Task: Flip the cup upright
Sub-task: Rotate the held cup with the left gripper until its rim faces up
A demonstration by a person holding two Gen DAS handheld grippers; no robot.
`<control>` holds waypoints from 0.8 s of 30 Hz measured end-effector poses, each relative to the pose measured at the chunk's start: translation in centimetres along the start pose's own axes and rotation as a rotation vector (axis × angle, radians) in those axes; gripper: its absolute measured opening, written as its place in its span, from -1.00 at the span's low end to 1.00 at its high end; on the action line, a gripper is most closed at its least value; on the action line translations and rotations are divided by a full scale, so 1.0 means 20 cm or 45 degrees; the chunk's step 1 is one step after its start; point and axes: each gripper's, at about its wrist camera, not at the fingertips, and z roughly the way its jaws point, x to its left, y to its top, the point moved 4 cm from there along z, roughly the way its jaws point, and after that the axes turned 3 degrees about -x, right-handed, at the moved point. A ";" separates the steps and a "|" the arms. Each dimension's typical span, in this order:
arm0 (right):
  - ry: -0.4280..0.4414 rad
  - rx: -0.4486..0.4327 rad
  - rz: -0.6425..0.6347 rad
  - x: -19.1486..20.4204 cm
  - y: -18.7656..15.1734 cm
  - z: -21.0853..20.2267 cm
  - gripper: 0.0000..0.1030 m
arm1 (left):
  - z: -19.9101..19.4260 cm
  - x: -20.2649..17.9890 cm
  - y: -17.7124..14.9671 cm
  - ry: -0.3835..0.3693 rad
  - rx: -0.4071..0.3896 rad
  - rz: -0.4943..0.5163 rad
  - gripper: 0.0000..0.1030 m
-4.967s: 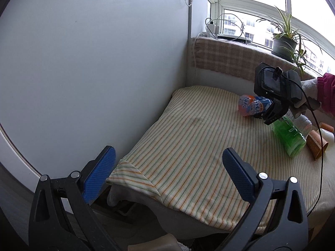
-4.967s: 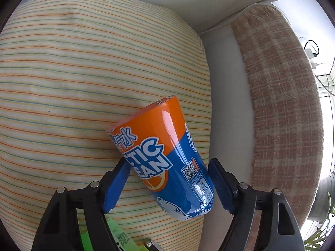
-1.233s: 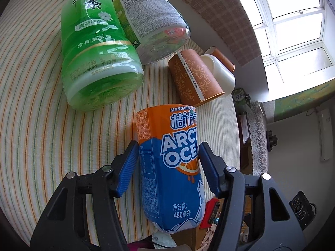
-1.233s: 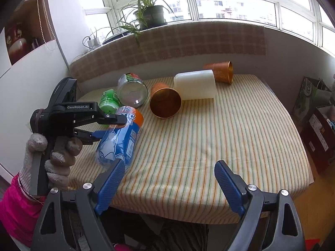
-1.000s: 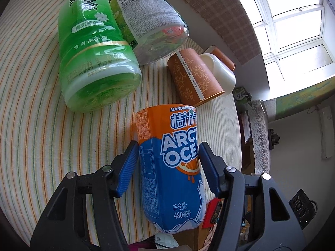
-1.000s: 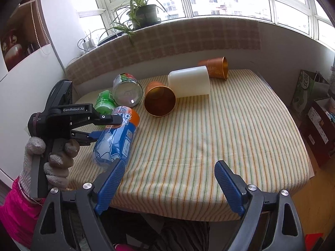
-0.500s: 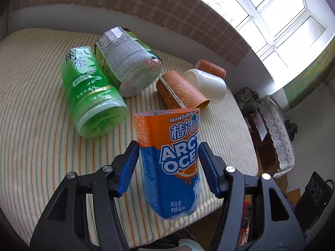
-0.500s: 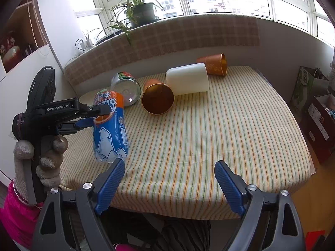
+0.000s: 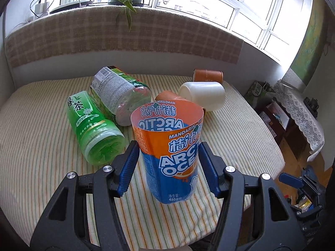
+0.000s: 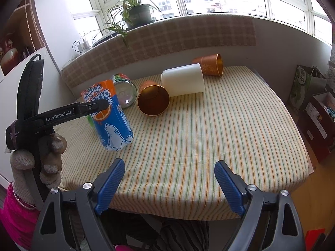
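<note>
The orange-and-blue Arctic Ocean cup (image 9: 170, 156) stands nearly upright, open end up, held between the blue pads of my left gripper (image 9: 167, 167). In the right wrist view the same cup (image 10: 111, 119) tilts slightly, its base just above or touching the striped tablecloth (image 10: 209, 136) near the front left, with the left gripper (image 10: 92, 107) clamped on it. My right gripper (image 10: 169, 184) is open and empty at the table's front edge.
Lying on their sides behind the cup: a green tea cup (image 9: 92, 127), a clear labelled cup (image 9: 119, 94), a copper cup (image 10: 153, 100), a white cup (image 10: 184, 81) and another copper cup (image 10: 209, 64). A plaid-covered sill with a plant (image 10: 134, 14) is behind. Boxes and bags (image 10: 314, 108) are on the right floor.
The left gripper has turned the Arctic Ocean cup from lying tilted to nearly upright, open end up, and lowered it toward the cloth. The right gripper stayed open and still.
</note>
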 end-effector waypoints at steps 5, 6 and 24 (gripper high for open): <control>-0.004 0.002 0.011 -0.01 0.00 0.00 0.73 | 0.00 -0.04 0.00 0.021 -0.006 0.039 0.16; -0.004 0.001 0.011 -0.01 0.00 0.00 0.73 | 0.00 -0.05 -0.01 0.025 -0.008 0.053 0.16; -0.001 -0.009 -0.003 0.01 0.02 -0.01 0.73 | -0.07 -0.14 -0.10 -0.075 0.028 0.083 0.16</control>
